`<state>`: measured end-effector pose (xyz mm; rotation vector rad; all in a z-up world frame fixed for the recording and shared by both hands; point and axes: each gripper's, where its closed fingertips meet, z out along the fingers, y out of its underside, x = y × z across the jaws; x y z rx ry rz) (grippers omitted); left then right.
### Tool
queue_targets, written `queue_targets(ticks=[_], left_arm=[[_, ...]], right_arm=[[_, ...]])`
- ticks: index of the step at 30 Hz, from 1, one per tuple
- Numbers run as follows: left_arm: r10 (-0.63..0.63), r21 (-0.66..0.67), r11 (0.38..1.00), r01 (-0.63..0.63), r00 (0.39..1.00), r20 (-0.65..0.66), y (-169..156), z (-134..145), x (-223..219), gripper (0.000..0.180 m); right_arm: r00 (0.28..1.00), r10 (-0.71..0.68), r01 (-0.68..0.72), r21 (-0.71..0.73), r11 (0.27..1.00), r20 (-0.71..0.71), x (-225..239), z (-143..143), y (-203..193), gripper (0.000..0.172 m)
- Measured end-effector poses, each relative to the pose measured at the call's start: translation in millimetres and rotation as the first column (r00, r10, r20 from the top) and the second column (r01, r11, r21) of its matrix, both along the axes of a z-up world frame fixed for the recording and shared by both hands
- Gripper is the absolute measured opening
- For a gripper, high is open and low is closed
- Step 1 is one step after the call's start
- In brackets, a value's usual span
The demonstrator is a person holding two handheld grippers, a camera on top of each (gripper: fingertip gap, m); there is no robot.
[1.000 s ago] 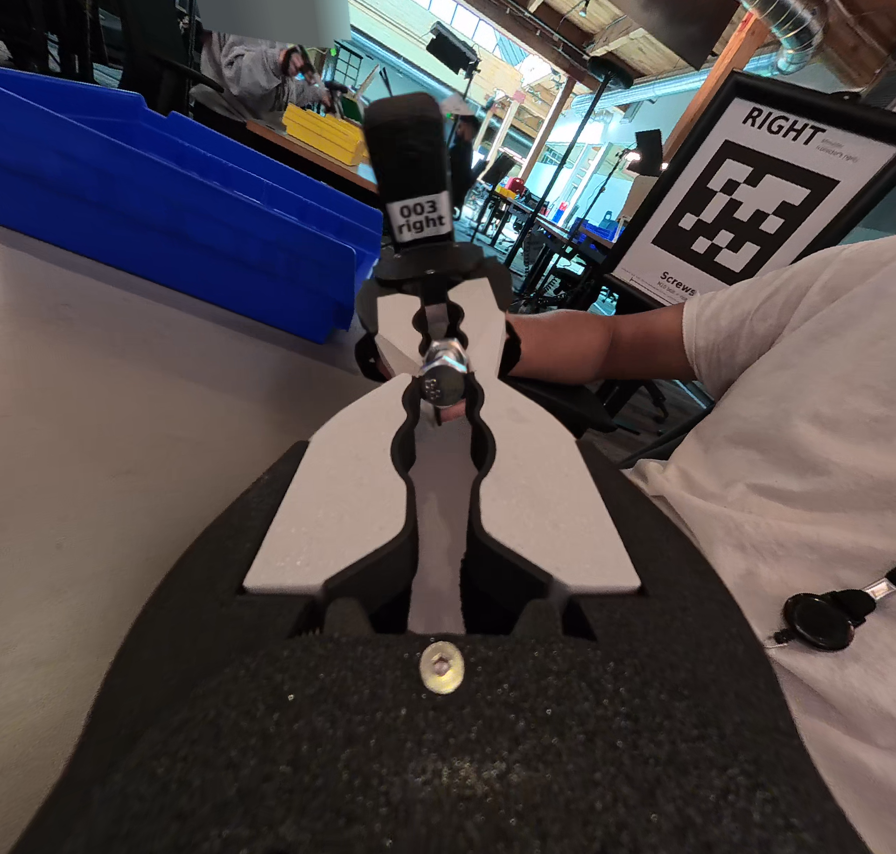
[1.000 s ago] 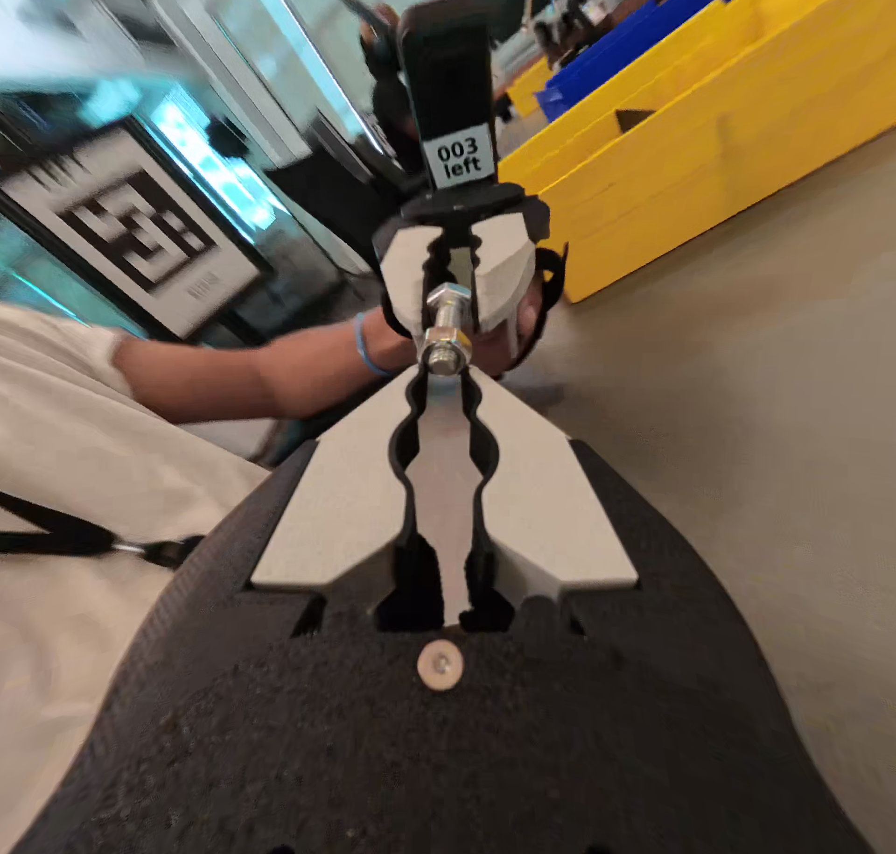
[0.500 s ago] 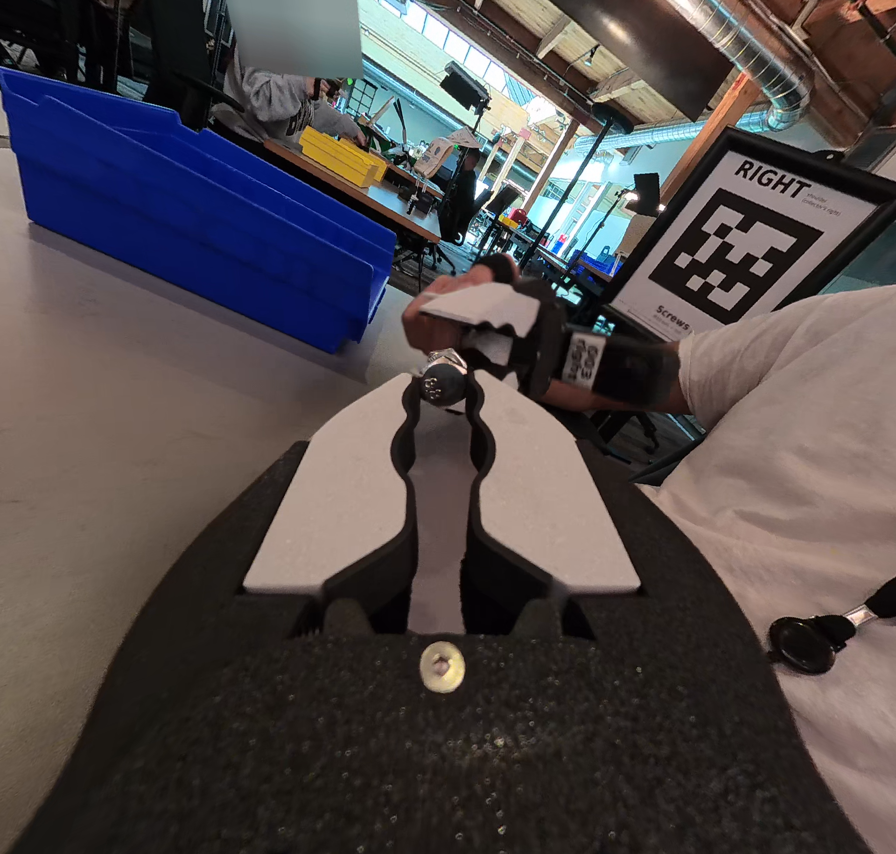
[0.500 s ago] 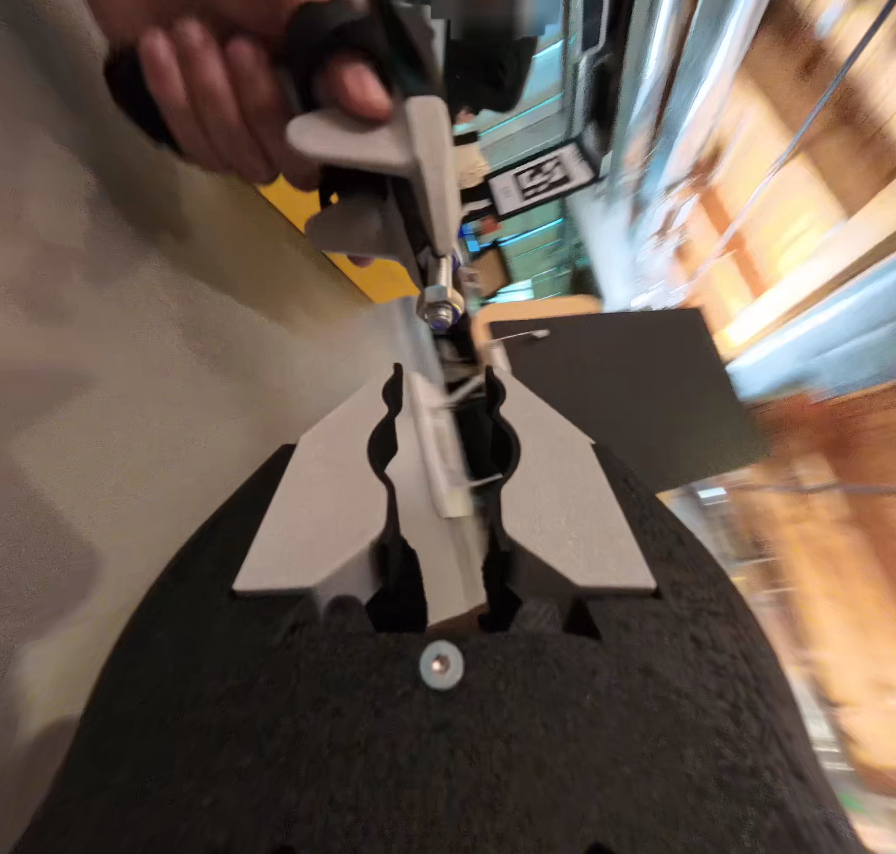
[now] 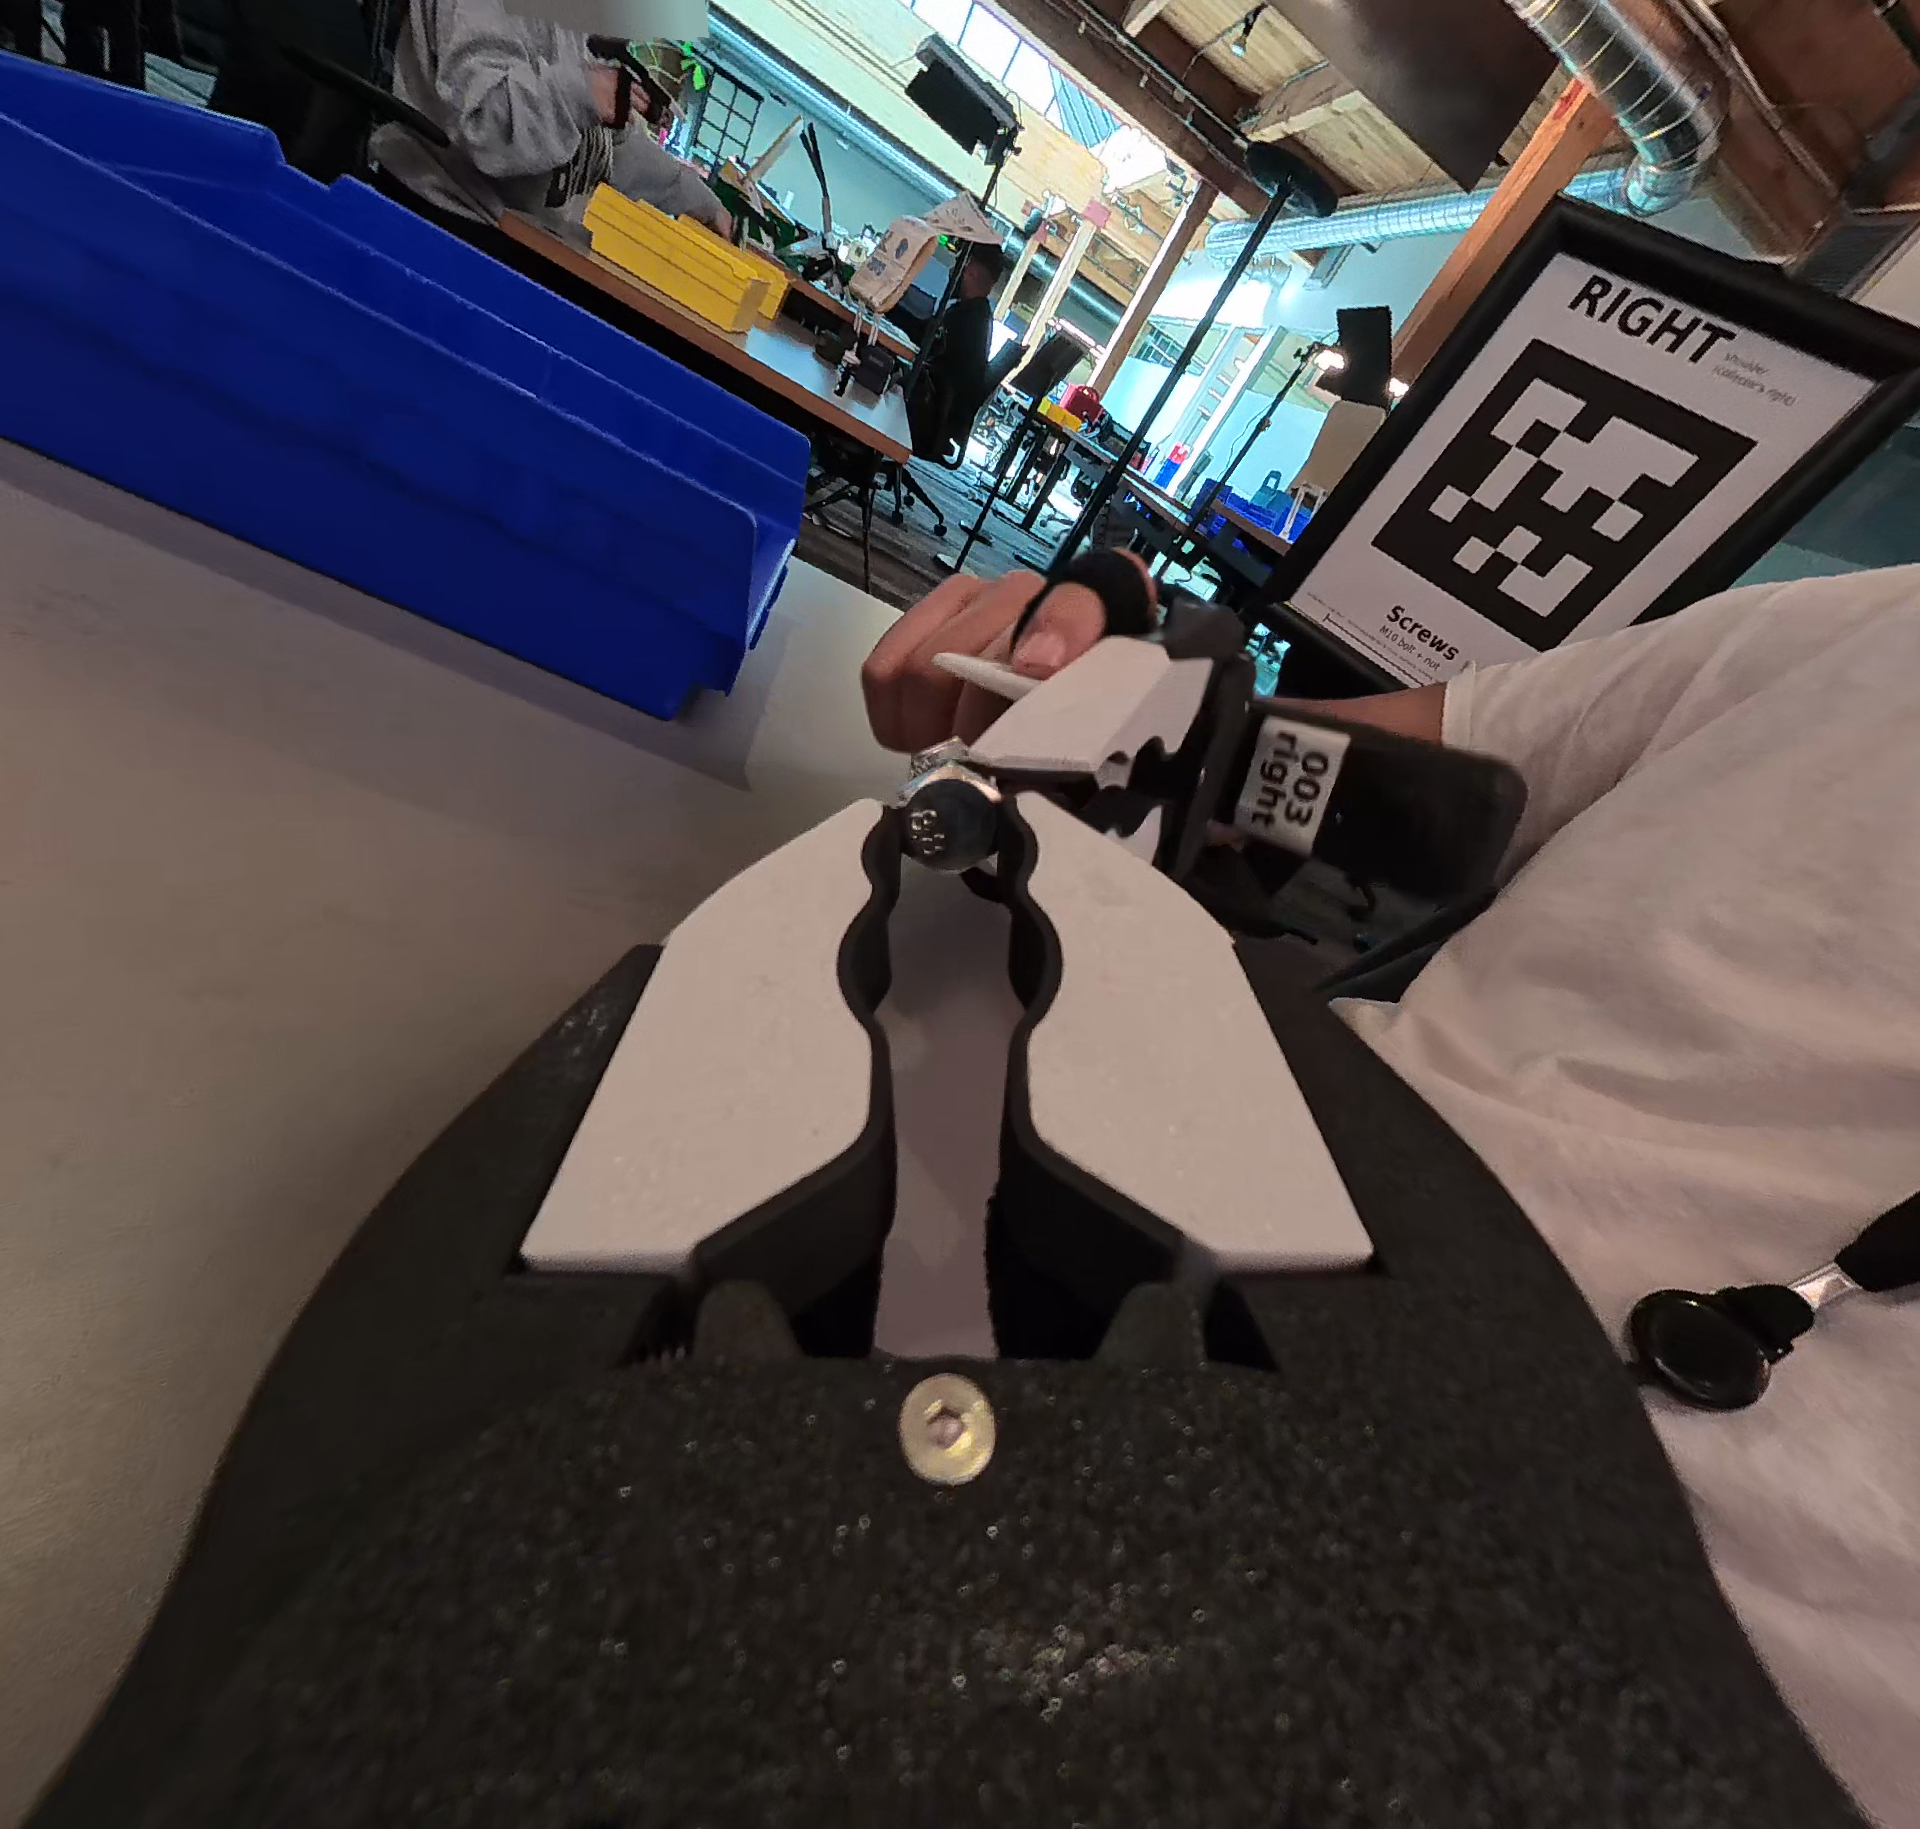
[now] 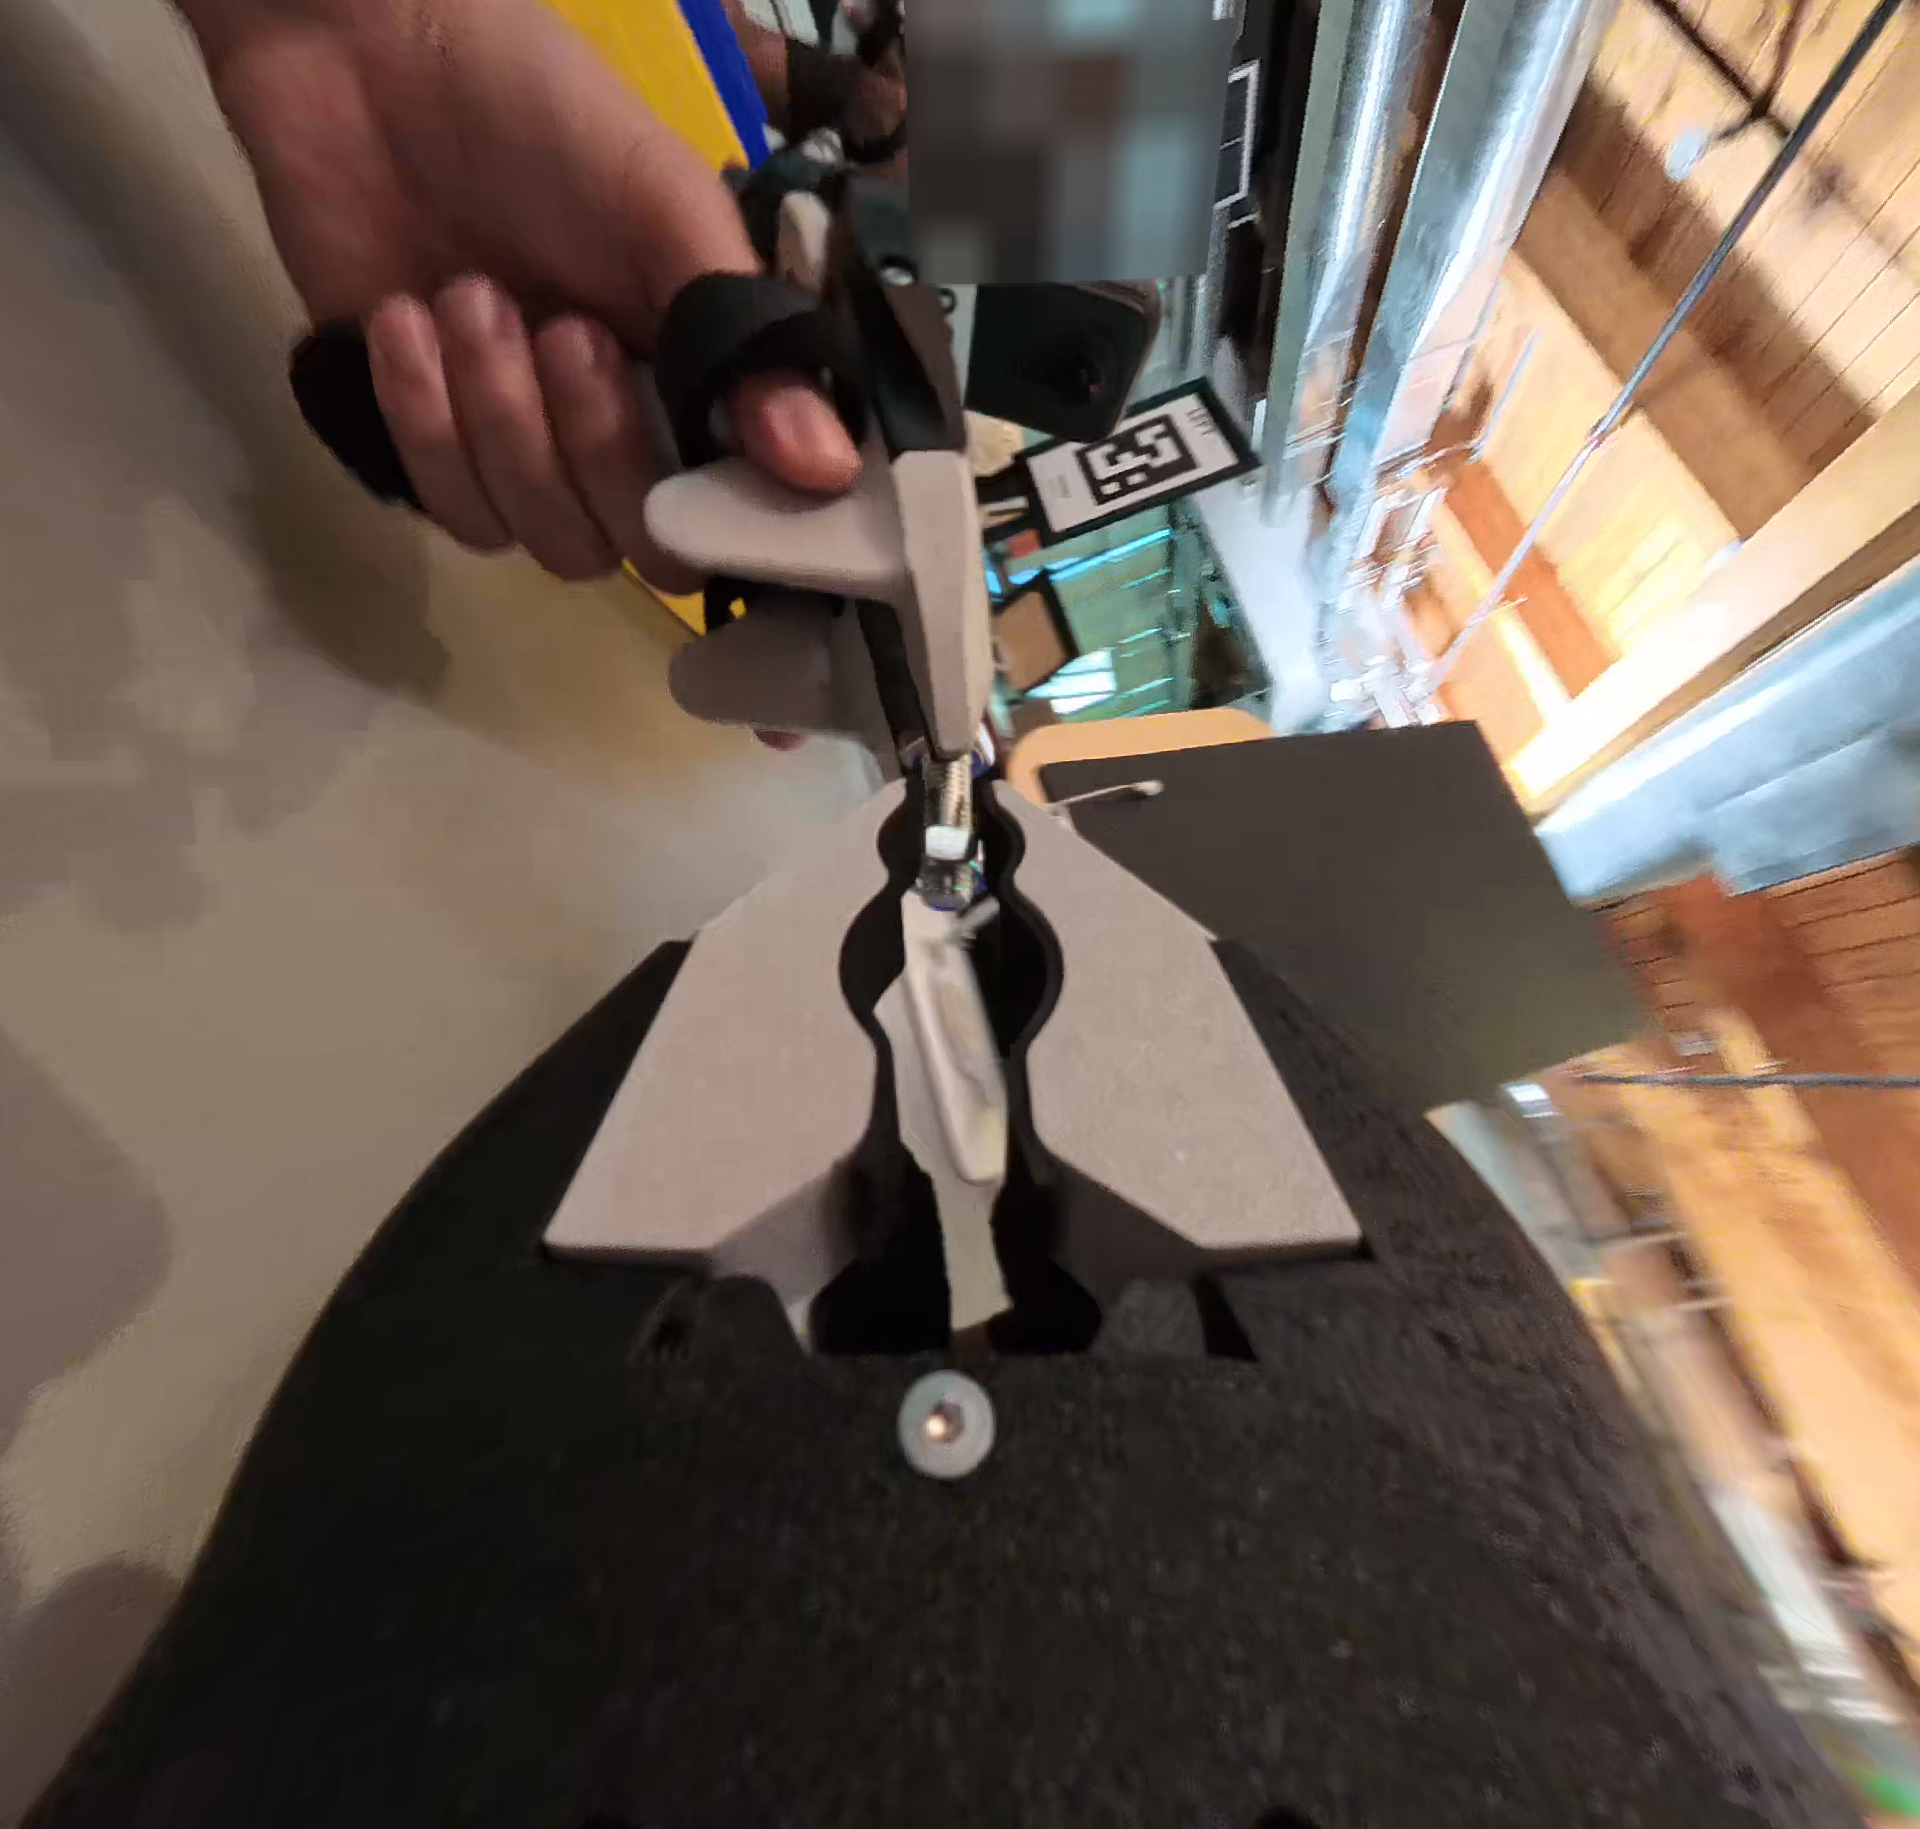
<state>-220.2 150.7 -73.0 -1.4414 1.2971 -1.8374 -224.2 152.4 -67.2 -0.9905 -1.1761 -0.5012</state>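
The bolt (image 5: pixel 948 829) is held clear of the bench (image 5: pixel 260 896), its silver hex head clamped between the fingertips of the left tool (image 5: pixel 948 834), both dark pads pressed to it. A nut (image 5: pixel 935 763) sits on the shank just beyond the head. The right tool (image 5: pixel 971 756) comes in from the bolt's right, turned on its side, fingers closed about the nut — seen from the right wrist, the threaded shank (image 6: pixel 951 792) runs between its pads, though blur hides the contact. A hand (image 5: pixel 956 657) grips the right tool behind the bolt. Left of the bolt a blue bin (image 5: pixel 364 408) rests on the bench; to the right stands a framed marker sign (image 5: pixel 1579 491).
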Motion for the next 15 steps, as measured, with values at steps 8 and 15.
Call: queue_targets(ticks=[8,15], left_arm=[[-0.006,0.012,1.000,0.006,1.000,0.001,0,0,-4,0.017],[0.018,0.009,1.000,-0.018,0.999,0.032,4,6,-6,0.017]], right_arm=[[0.767,0.007,-0.478,-0.564,0.673,-0.642,-4,-2,-1,0.009],[0.282,-0.339,-0.952,-0.306,0.018,-0.897,1,16,-1,0.038]])
